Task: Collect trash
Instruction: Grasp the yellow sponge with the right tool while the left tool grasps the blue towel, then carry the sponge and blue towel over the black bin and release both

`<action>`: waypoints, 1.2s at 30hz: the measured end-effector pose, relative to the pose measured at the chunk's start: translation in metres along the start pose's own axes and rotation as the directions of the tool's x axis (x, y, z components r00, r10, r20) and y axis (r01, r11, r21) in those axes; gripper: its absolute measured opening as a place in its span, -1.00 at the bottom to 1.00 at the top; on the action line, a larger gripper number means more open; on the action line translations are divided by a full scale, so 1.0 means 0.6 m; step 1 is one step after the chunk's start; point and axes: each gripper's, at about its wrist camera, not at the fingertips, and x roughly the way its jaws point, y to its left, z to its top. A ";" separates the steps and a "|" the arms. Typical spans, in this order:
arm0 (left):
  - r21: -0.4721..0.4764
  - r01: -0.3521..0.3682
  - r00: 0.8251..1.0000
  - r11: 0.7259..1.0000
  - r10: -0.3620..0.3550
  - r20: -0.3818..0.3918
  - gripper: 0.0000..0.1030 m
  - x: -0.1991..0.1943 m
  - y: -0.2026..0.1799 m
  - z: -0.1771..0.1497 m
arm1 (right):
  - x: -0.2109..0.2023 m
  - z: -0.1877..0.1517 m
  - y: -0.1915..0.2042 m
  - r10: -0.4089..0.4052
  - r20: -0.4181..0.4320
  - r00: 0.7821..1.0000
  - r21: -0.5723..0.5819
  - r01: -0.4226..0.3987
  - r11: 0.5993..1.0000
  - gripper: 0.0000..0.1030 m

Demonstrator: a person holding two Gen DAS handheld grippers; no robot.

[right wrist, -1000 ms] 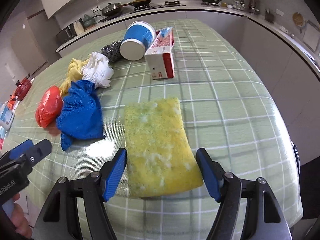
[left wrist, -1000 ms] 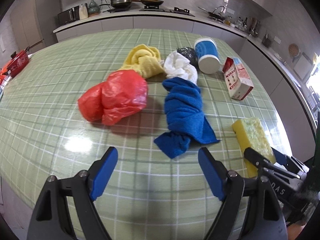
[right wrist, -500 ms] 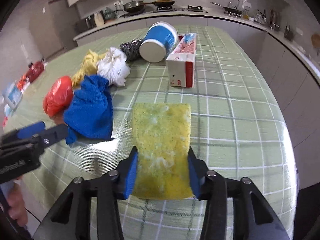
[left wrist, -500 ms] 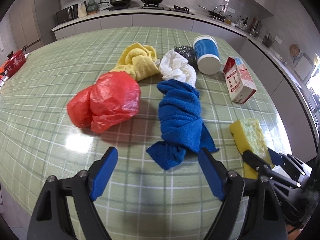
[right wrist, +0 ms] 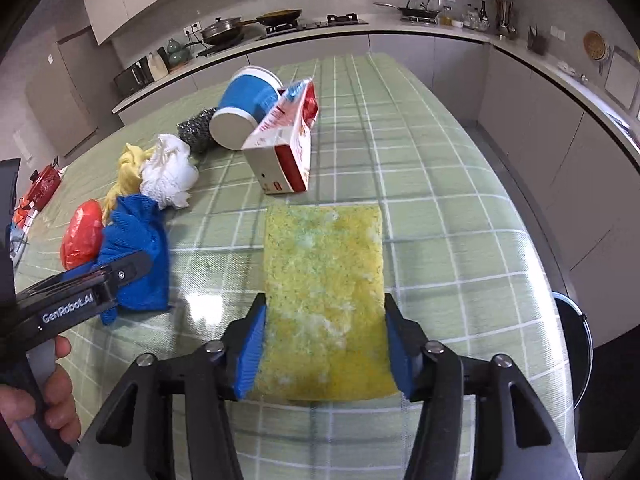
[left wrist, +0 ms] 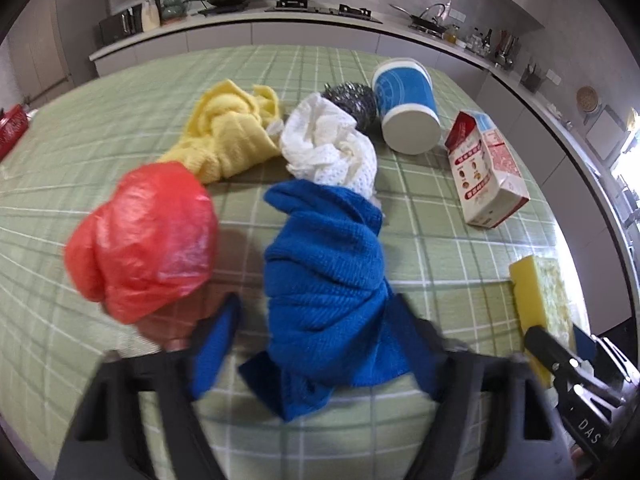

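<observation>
the right tongs (right wrist: 324, 344) have their blue pads pressed against both long sides of the yellow sponge (right wrist: 324, 280), after easing a little wider just now; the sponge lies flat on the green checked tabletop (right wrist: 440, 200) and reaches out ahead of the tips. beyond its far end a red and white carton (right wrist: 286, 140) lies on its side, with a tipped blue cup (right wrist: 244, 116) and a steel scourer (right wrist: 196, 130) just behind it.

the left tongs (left wrist: 316, 344) have been closing and now straddle the near end of the crumpled blue cloth (left wrist: 324, 280); the pads look blurred, the right one seems to brush the fabric, and i cannot tell whether they squeeze it. left of these tongs, just ahead, sits a red plastic bag (left wrist: 148, 236). farther ahead are a yellow cloth (left wrist: 228, 136) and a white paper wad (left wrist: 332, 148), the wad touching the blue cloth's far end.
</observation>
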 end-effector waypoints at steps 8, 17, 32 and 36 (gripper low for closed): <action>0.009 0.041 0.999 0.999 -0.041 0.031 -0.38 -0.015 0.009 -0.009 | 0.011 0.005 0.009 0.000 0.011 1.000 -0.030 0.001 1.000 -0.11; 0.038 0.117 0.990 0.992 -0.119 0.071 -0.39 -0.067 0.001 -0.016 | -0.030 0.011 -0.016 0.057 0.077 0.995 0.077 -0.063 0.995 -0.16; 0.183 0.241 0.963 0.953 -0.258 0.075 -0.39 -0.117 -0.110 -0.040 | -0.137 -0.040 -0.107 -0.032 0.146 0.989 0.240 -0.004 0.971 -0.16; 0.213 0.243 0.960 0.946 -0.266 0.084 -0.39 -0.130 -0.165 -0.049 | -0.169 -0.053 -0.151 -0.044 0.178 0.983 0.263 -0.004 0.965 -0.16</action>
